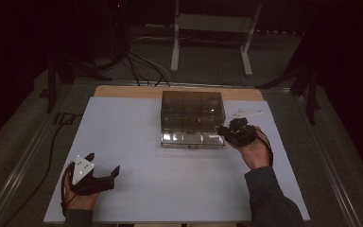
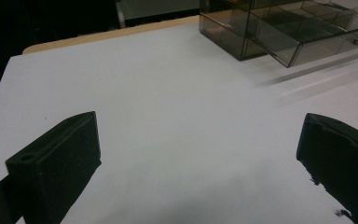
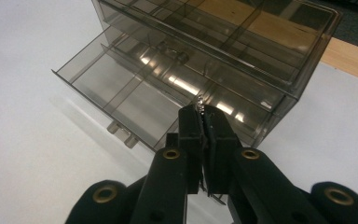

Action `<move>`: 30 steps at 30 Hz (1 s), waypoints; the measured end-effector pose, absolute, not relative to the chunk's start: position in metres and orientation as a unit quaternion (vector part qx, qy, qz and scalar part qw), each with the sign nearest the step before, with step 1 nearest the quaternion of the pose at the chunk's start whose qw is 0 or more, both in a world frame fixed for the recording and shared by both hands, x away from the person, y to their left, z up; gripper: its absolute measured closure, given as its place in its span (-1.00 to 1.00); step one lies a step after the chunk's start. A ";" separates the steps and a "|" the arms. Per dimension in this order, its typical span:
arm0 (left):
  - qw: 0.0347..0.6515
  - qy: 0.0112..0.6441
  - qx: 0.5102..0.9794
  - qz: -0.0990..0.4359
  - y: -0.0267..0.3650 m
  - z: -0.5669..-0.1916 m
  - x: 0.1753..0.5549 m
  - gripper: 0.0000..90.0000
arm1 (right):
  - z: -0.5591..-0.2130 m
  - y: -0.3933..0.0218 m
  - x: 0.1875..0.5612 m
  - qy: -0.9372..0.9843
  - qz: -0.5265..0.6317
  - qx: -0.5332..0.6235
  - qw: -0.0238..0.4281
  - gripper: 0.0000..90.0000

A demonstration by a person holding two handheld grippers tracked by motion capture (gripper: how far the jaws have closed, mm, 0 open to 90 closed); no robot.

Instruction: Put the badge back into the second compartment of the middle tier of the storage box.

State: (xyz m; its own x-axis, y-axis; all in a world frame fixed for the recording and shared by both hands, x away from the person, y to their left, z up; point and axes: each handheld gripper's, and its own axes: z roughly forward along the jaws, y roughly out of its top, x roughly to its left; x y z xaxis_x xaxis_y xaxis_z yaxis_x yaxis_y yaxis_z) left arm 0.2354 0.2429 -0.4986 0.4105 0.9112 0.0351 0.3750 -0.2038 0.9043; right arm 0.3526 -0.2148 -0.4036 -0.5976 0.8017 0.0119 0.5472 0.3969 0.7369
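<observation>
A smoky see-through drawer box (image 1: 192, 109) stands at the far middle of the white mat (image 1: 146, 156). Its bottom drawer (image 1: 191, 138) is pulled out toward me, and its divided compartments (image 3: 135, 88) look bare. My right gripper (image 1: 223, 130) hovers at the drawer's right front corner, and my right gripper (image 3: 201, 112) is shut on a small silvery item (image 3: 199, 100) that sticks out at the tips. My left gripper (image 1: 105, 163) rests near the mat's front left corner. My left gripper (image 2: 200, 140) stands open with bare mat between the jaws, and the box (image 2: 270, 28) lies far off.
A few thin white pieces (image 1: 246, 112) lie on the mat behind the right hand. A strip of wooden tabletop (image 1: 123, 91) shows beyond the mat's far edge. Cables (image 1: 142, 68) and a white stand (image 1: 212, 23) are on the floor behind the table.
</observation>
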 end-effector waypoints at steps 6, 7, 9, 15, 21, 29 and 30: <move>0.442 0.451 0.714 0.303 0.243 -0.498 0.235 -0.99 | -0.406 -0.208 0.356 0.818 0.363 0.413 0.169 0.95; 0.442 0.451 0.714 0.303 0.243 -0.498 0.235 -0.99 | -0.406 -0.208 0.356 0.818 0.363 0.413 0.169 0.95; 0.441 0.451 0.714 0.304 0.243 -0.499 0.235 -0.99 | -0.407 -0.206 0.357 0.819 0.362 0.413 0.167 0.95; 0.441 0.451 0.714 0.303 0.243 -0.498 0.235 -0.99 | -0.406 -0.202 0.360 0.822 0.360 0.409 0.168 0.95; 0.442 0.450 0.715 0.303 0.243 -0.498 0.235 -0.99 | -0.406 -0.200 0.364 0.822 0.359 0.410 0.165 0.95; 0.441 0.449 0.715 0.303 0.242 -0.499 0.235 -0.99 | -0.405 -0.197 0.369 0.821 0.363 0.407 0.165 0.95; 0.441 0.449 0.715 0.303 0.243 -0.499 0.236 -0.99 | -0.406 -0.196 0.371 0.822 0.363 0.407 0.164 0.95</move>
